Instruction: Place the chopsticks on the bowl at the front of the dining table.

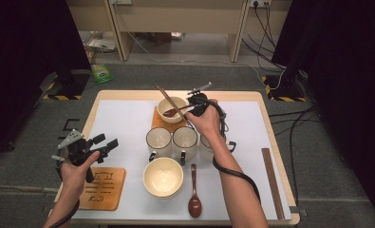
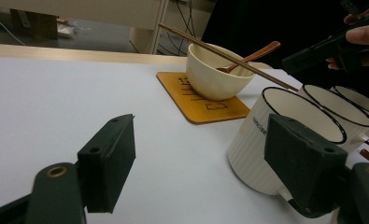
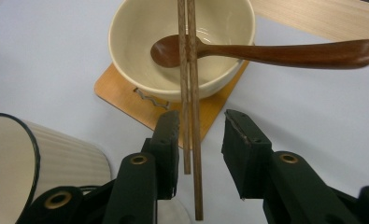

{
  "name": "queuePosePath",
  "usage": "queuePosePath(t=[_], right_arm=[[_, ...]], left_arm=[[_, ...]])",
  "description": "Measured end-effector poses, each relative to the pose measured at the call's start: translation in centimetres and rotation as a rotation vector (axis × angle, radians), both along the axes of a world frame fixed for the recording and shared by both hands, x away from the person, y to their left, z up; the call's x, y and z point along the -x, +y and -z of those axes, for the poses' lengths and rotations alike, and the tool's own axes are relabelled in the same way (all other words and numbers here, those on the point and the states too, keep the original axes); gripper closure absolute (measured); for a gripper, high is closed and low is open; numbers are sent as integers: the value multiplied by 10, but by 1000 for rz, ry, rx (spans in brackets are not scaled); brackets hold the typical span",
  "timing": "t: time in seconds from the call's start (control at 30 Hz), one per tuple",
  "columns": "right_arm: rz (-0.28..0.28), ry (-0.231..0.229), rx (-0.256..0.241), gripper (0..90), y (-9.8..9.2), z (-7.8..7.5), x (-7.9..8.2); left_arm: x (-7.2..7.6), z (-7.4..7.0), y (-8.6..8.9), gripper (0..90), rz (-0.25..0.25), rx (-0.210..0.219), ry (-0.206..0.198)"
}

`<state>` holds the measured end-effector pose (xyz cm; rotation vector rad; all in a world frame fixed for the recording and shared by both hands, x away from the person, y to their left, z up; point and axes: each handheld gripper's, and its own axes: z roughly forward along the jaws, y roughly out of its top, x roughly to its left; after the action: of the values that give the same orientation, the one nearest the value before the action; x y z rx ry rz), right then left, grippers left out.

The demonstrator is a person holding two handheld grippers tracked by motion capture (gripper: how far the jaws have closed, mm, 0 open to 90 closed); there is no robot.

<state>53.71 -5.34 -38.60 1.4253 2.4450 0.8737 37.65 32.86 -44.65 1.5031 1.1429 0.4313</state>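
My right gripper (image 3: 201, 140) has its fingers released around the chopsticks (image 3: 189, 93) lying across the bowl (image 3: 140, 60) at 12 o'clock; left gripper (image 2: 196, 163) hangs open over the bench (image 2: 56, 93).

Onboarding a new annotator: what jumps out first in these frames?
The pair of chopsticks laid across the rim of the far bowl, which sits on a wooden coaster with a brown spoon resting in it. The right gripper sits at the chopsticks' near end, jaws apart around them, not clamped. Nearer, three mugs line up behind a second bowl, and the left gripper hovers open at the left.
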Motion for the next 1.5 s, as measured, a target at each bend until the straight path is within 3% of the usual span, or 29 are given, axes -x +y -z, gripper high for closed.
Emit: queuePosePath(t=[0.5, 1.03, 1.5], right_arm=[[27, -46, -55, 611, -27, -12, 21], [42, -75, -94, 591, -47, -17, 41], [60, -115, -128, 573, -63, -21, 60]], left_arm=[[-22, -1, -13, 234, 41, 27, 2], [-75, -12, -42, 236, 99, 12, -5], [-108, -20, -61, 243, 131, -15, 4]])
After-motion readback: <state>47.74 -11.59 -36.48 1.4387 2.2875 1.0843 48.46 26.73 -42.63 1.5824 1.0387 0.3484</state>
